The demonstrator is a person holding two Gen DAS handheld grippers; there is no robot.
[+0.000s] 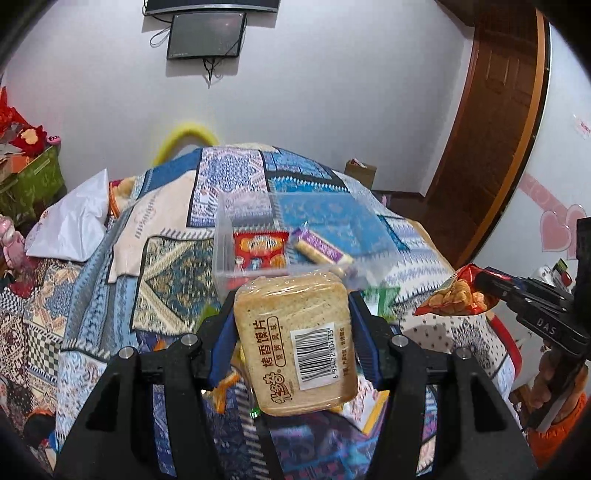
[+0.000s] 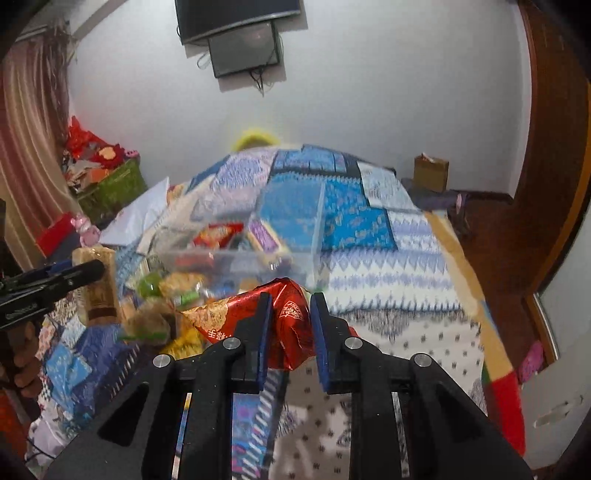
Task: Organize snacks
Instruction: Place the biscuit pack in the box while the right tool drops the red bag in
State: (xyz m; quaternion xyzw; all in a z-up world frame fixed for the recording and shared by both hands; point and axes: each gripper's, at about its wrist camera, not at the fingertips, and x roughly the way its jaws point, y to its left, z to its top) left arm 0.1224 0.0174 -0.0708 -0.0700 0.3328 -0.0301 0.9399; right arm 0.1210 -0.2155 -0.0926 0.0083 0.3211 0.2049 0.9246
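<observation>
Your left tongs (image 1: 291,314) are clamped on a clear-wrapped pack of toasted bread slices (image 1: 295,343), blue pads pressing both long sides, barcode label facing up. The pack is off the bed, held above the patchwork bedspread (image 1: 166,229). From the right wrist view the same pack (image 2: 96,284) shows at the left edge, standing upright in those tongs (image 2: 86,271).

Your right tongs (image 2: 288,317) are pinched on a crumpled red foil snack bag (image 2: 258,317), pads nearly together with the foil bunched between them. From the left wrist view that bag (image 1: 454,295) hangs out to the right, clear of the bed, gripped by its end, with your right hand (image 1: 550,380) under the handle.

Just ahead of both packs sits a clear plastic bin (image 1: 225,240) on the bedspread. Inside: a red cracker packet (image 1: 260,249) on the left, a purple-and-yellow wafer pack (image 1: 321,249) lying diagonally beside it.

Loose snacks (image 2: 177,295) are piled on the bed on the near side of the bin; blurred, so no telling which kinds. A white plastic bag (image 1: 74,221) lies on the bed's left edge.

Further out: green storage box (image 1: 33,181) with red clutter by the left wall, two dark screens (image 1: 207,33) mounted on the white wall, brown wooden door (image 1: 491,129) on the right.
</observation>
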